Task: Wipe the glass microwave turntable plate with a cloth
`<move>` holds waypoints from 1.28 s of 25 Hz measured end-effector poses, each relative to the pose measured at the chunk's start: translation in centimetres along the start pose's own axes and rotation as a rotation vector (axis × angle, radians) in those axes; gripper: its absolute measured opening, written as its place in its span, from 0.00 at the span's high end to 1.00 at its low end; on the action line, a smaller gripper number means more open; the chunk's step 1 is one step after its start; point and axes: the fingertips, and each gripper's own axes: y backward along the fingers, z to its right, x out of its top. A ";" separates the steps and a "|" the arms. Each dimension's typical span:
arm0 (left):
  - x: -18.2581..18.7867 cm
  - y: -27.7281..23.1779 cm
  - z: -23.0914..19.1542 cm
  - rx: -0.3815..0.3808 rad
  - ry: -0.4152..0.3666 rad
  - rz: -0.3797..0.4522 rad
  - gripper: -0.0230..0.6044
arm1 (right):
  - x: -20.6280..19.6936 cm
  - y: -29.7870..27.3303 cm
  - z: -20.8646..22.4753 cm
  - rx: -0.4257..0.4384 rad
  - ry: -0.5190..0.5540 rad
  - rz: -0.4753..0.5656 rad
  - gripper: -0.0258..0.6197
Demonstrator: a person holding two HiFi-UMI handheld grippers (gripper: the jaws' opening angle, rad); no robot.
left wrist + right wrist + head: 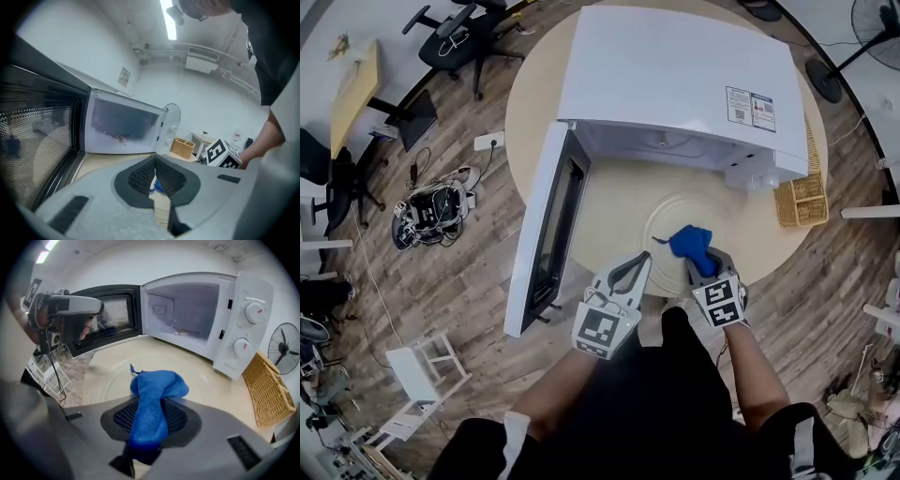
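Item: glass plate (667, 208), flat on tabletop (605, 202) before open microwave (675, 66); right tongs (150, 405) clamped on blue cloth (157, 389) over it; left tongs (154, 161) closed, empty, near its rim. Handling: press cloth flat, sweep circles, brace rim.

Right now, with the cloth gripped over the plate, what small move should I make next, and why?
Probably ease the right gripper down and sweep the blue cloth across the glass turntable plate. Its jaws are clamped on the cloth, which is bunched over the plate's near side; whether it touches the glass is unclear.
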 end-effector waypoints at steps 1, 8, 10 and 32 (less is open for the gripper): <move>0.1 -0.1 0.2 0.003 0.002 0.000 0.95 | -0.2 0.2 0.4 -0.003 -0.006 -0.001 0.79; 1.4 -0.5 0.8 0.044 0.027 0.030 0.95 | -2.1 1.7 4.0 -0.047 0.012 -0.031 0.79; 1.5 -0.7 1.1 0.048 0.023 0.029 0.95 | -2.7 2.0 5.0 -0.060 -0.005 -0.027 0.79; 6.4 -0.9 2.2 0.154 -0.045 0.117 0.95 | 11.3 11.2 7.0 -0.051 0.041 0.495 0.79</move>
